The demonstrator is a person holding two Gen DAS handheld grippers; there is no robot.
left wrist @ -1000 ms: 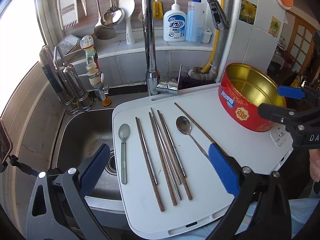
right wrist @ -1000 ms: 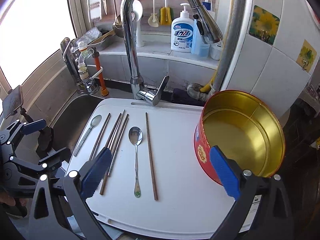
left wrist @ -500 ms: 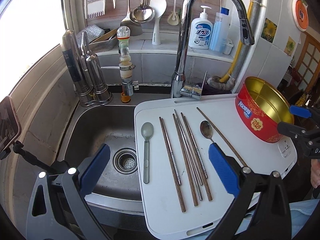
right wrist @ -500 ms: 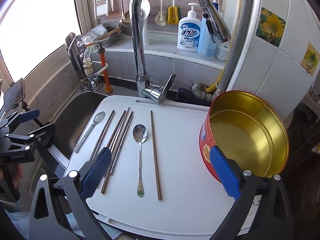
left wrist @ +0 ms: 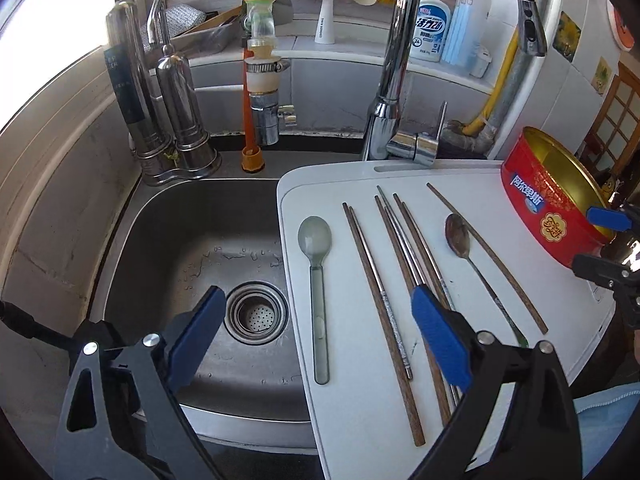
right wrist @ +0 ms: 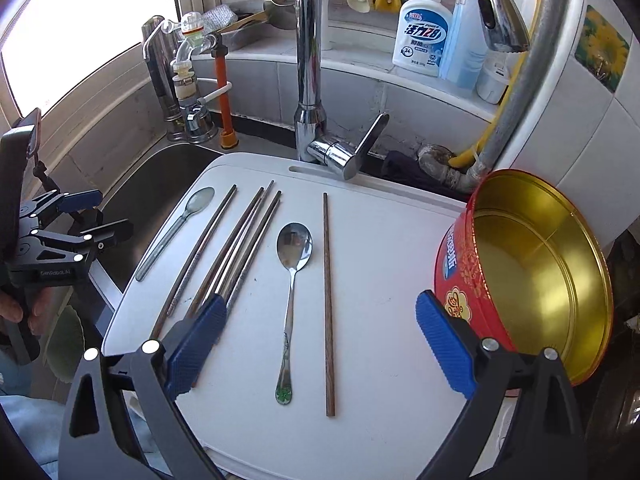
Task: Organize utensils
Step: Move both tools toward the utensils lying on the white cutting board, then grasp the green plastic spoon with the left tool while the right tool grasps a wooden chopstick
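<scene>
Both claws hang above the sink area, pointing steeply down, their blue-padded jaws wide but closing, with nothing gripped in either. Seen from its own camera, the left claw (left wrist: 316, 336) straddles the edge where the stainless steel sink basin (left wrist: 192, 236) meets the white plastic board (left wrist: 360, 432) that serves as the worktop; the translucent grey plastic spoon (left wrist: 318, 280) lies on the board between its pads, untouched. To the right of that spoon lie a bunch of long brown wooden and metal chopsticks (left wrist: 400, 264), then a shiny metal spoon with a green-patterned handle end (right wrist: 292, 280), and just beside it a single brown wooden chopstick (right wrist: 328, 304) lying apart from the rest. The right claw (right wrist: 320, 344) hovers over the near end of that metal spoon and single chopstick, both lying between its open pads. At the board's right edge stands a round red tin with a gold inside (right wrist: 536, 264), tilted so its mouth faces the board, and it looks empty. A tall chrome tap (right wrist: 310, 80) rises behind the board.
</scene>
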